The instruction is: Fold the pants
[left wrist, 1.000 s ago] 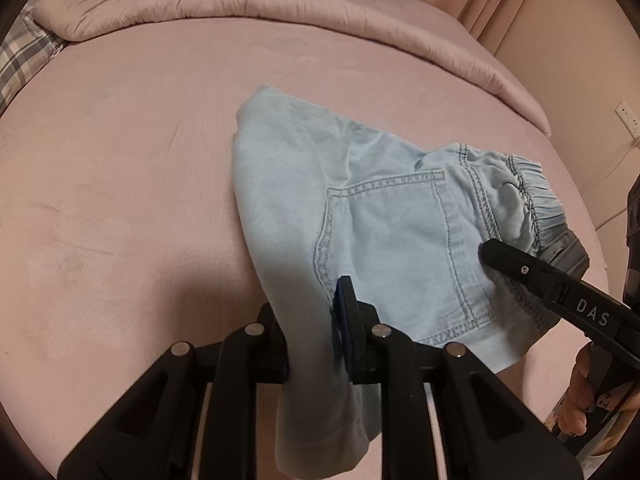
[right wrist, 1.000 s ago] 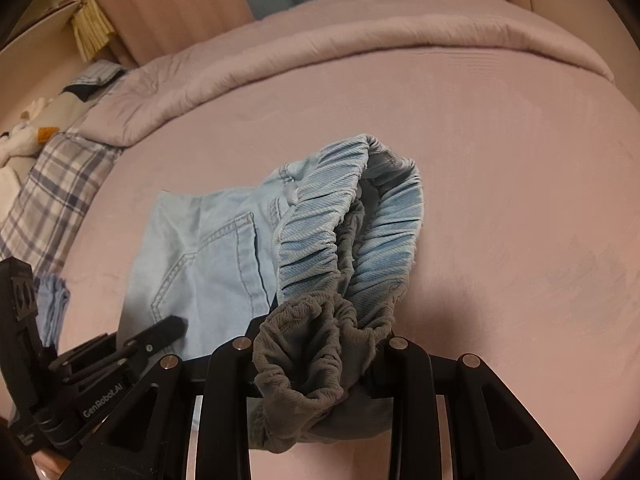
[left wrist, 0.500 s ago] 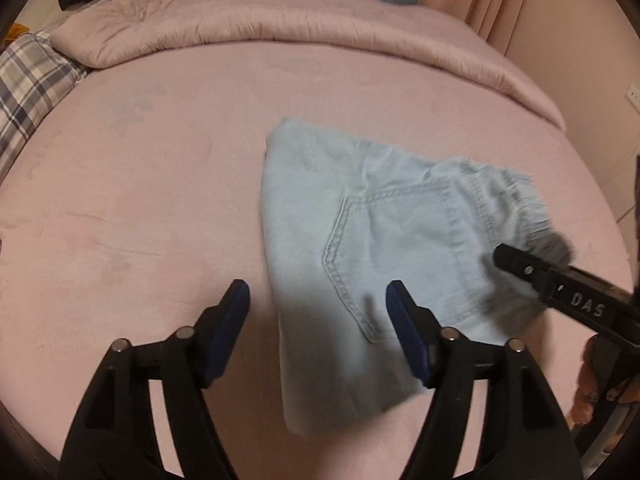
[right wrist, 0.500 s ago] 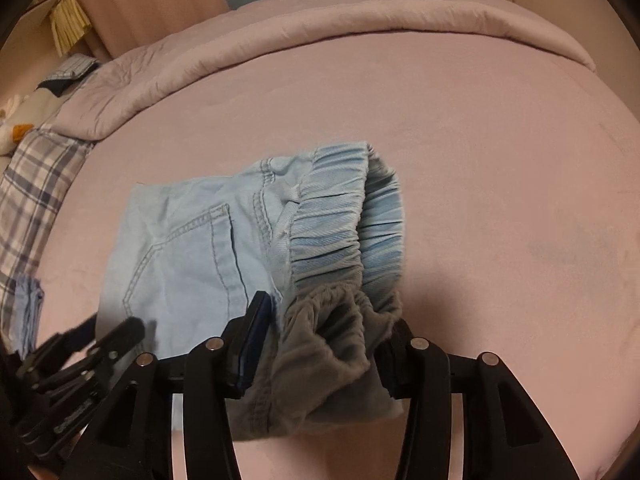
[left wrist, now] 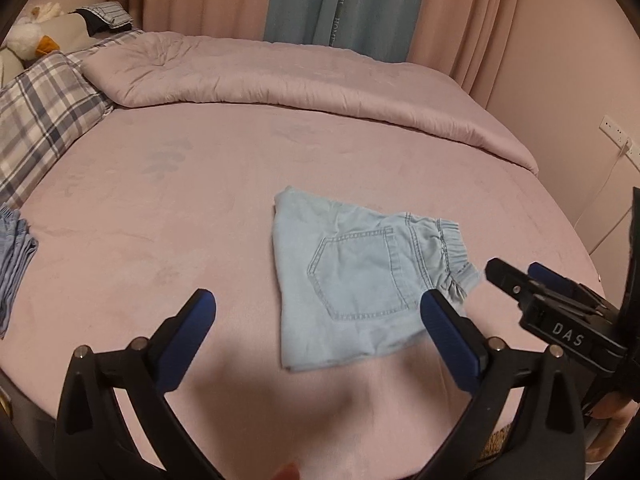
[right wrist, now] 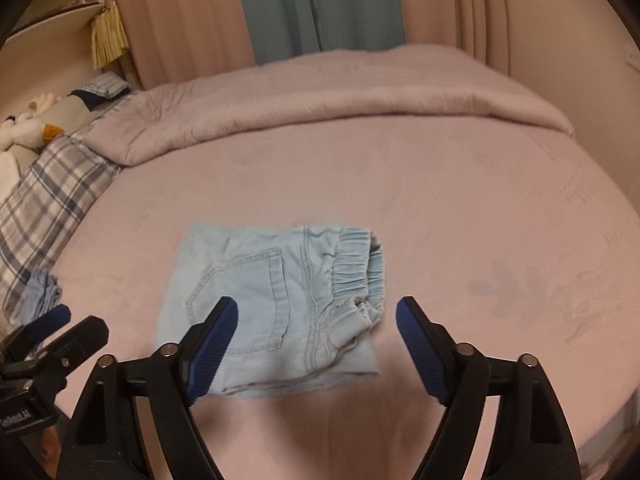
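Light blue denim pants (left wrist: 352,276) (right wrist: 276,308) lie folded into a small packet on the pink bed, back pocket up, elastic waistband to the right. My left gripper (left wrist: 318,312) hovers above and in front of the packet, its jaws opening wide, nothing between the blue pads. My right gripper (right wrist: 316,316) hangs over the near right part, jaws also opening, free of the cloth. Each gripper shows in the other's view: the right one (left wrist: 520,276) at the right edge, the left one (right wrist: 76,324) at the lower left.
A rolled pink duvet (left wrist: 304,80) runs along the far side of the bed (left wrist: 160,216). A plaid pillow (left wrist: 36,116) and plush toys (left wrist: 28,40) sit at the left. Folded blue cloth (left wrist: 14,256) lies at the left edge. Curtains (left wrist: 340,0) hang behind; a wall socket (left wrist: 616,136) is at right.
Both grippers let go of the pants, opened wide and pulled up and back. The raised waistband and the leg fold dropped flat onto the bed.
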Available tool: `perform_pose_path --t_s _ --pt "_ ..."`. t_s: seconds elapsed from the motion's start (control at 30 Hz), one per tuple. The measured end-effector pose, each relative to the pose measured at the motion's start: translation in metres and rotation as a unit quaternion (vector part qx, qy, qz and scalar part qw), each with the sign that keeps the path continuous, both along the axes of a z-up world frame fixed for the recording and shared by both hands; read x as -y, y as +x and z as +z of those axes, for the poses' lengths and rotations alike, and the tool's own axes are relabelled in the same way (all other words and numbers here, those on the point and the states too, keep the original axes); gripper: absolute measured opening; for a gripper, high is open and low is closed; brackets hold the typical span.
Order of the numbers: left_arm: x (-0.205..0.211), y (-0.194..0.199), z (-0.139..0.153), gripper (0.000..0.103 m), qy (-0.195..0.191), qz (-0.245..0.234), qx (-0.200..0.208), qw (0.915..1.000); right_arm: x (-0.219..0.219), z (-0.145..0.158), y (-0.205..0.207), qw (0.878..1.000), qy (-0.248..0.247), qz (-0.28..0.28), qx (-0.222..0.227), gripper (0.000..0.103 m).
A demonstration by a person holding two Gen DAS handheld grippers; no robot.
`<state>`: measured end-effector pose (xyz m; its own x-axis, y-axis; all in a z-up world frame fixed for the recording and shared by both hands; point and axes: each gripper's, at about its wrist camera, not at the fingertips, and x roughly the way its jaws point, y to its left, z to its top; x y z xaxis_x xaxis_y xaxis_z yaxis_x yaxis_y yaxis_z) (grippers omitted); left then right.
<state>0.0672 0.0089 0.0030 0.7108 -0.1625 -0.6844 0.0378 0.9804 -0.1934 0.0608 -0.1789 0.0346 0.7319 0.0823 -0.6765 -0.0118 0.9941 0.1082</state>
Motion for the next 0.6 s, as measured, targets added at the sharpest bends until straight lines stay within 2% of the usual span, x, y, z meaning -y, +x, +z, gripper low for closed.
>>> perform_pose_path --t_s 0.2,0.37,0.6 --pt "0.002 -0.016 -0.007 0.102 0.013 0.004 -0.022 0.9997 0.001 -0.004 -0.013 1.000 0.008 -0.021 -0.001 0.083" --pt "0.003 -0.026 -0.015 0.102 0.007 0.002 -0.036 0.9993 0.000 -0.007 -0.020 1.000 0.013 -0.023 -0.010 0.083" --pt "0.004 -0.035 -0.017 0.102 0.007 0.004 -0.036 0.9993 -0.004 -0.007 -0.025 1.000 0.013 -0.027 -0.009 0.083"
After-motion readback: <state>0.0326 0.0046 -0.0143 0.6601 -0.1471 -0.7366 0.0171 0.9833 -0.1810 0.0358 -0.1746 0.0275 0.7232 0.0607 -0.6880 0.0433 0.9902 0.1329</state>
